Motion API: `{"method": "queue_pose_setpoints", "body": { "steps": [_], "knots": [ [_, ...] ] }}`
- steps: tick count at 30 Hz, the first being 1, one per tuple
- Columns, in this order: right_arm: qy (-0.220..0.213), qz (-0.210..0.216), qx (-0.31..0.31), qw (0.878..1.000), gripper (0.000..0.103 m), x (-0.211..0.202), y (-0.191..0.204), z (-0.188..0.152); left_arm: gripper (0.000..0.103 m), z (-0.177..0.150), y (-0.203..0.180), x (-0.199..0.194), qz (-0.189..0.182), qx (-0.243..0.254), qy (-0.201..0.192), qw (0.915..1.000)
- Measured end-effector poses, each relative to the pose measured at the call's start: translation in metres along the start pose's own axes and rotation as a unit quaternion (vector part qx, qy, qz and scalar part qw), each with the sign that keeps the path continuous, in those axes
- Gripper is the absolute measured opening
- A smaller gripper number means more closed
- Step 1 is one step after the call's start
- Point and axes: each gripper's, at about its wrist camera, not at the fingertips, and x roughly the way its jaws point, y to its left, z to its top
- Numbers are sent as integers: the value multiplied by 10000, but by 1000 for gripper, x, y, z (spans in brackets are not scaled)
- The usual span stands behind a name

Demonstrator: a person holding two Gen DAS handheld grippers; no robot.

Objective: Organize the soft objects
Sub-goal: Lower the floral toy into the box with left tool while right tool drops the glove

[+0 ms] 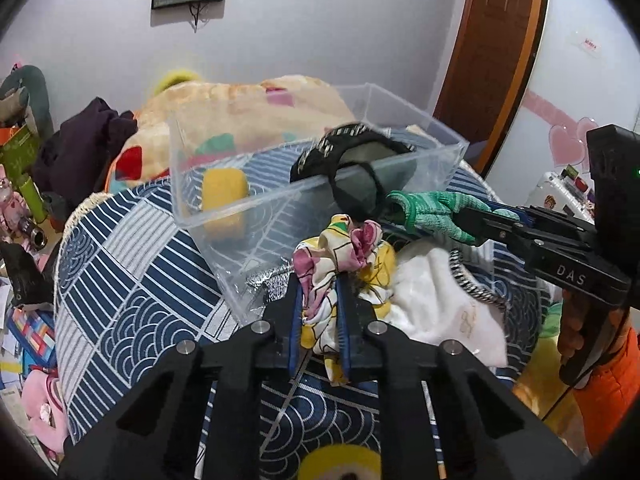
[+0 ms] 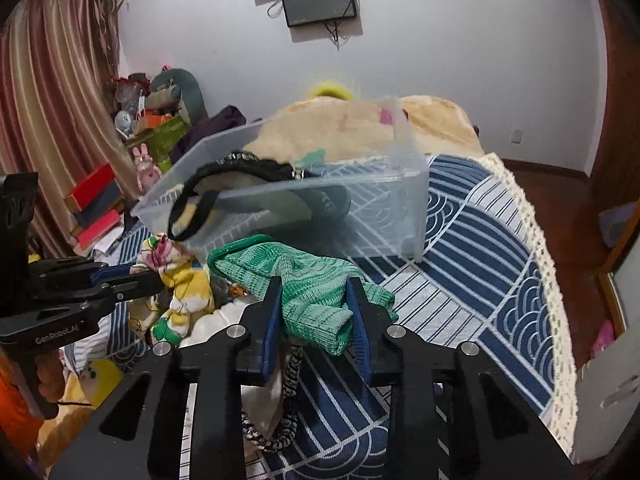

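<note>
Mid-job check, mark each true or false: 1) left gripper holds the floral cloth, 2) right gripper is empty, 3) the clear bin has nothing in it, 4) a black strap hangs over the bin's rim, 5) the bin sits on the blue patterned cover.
1) True: the left gripper is shut on the floral cloth.
2) False: the right gripper is shut on a green knit cloth.
3) False: the clear bin holds a yellow item and a dark item.
4) True: the black strap drapes over its rim.
5) True: it rests on the blue patterned cover.

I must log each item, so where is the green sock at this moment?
The green sock is clamped in the right gripper, held just in front of the clear box, to the right of the floral cloth in the left gripper.
</note>
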Motion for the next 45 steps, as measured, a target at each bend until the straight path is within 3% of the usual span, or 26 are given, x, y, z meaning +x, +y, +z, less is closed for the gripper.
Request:
{"method": "queue_pose_setpoints", "body": {
  "steps": [13, 23, 33, 45],
  "knots": [
    [-859, -7, 1, 9963, 27, -47, -1, 29, 15, 33, 6, -54, 5, -208, -869, 9960],
    [-1191, -119, -134, 9927, 27, -38, 4, 67, 15, 75, 28, -50, 561, -394, -1343, 9886],
    [-880, -270, -337, 9952, 27, 6, 14, 91, 15, 99, 44, -11, 644, -529, -1168, 9896],
    [-16, -410, -542, 9977, 27, 59, 16, 88, 15, 101, 43, 56, 616, -363, -354, 9968]
  ]
}}
